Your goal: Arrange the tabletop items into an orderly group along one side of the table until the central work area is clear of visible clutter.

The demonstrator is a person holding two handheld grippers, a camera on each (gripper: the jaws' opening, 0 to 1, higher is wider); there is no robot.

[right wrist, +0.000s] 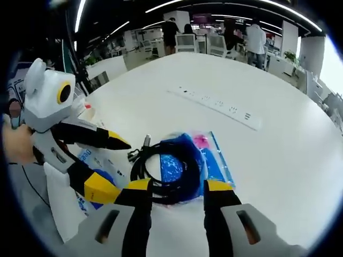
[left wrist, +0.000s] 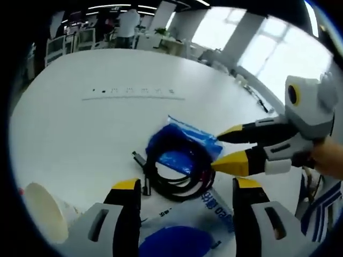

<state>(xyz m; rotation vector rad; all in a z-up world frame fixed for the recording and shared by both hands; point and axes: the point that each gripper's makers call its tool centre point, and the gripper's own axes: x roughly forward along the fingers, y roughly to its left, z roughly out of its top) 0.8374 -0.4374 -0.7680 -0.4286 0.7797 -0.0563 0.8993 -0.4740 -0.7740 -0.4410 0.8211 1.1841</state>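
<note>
A black coiled cable point(left wrist: 172, 170) lies on a blue plastic packet point(left wrist: 188, 140) in the middle of the white table point(left wrist: 80, 128). My right gripper point(left wrist: 221, 148) comes in from the right, open, its yellow tips at the coil's right edge. My left gripper point(left wrist: 186, 185) is open just short of the coil, above a white packet with blue print point(left wrist: 206, 214). In the right gripper view the cable point(right wrist: 167, 172) sits just ahead of my open right gripper point(right wrist: 178, 186), on the blue packet point(right wrist: 217, 160). The left gripper point(right wrist: 120, 166) reaches in from the left over the white packet point(right wrist: 88, 158).
A white power strip point(left wrist: 134, 94) lies farther back on the table, also seen as the strip point(right wrist: 220, 104). A white paper cup point(left wrist: 44, 211) lies at the near left. A hand point(left wrist: 328, 158) holds the right gripper. People and chairs point(right wrist: 214, 40) stand beyond the table.
</note>
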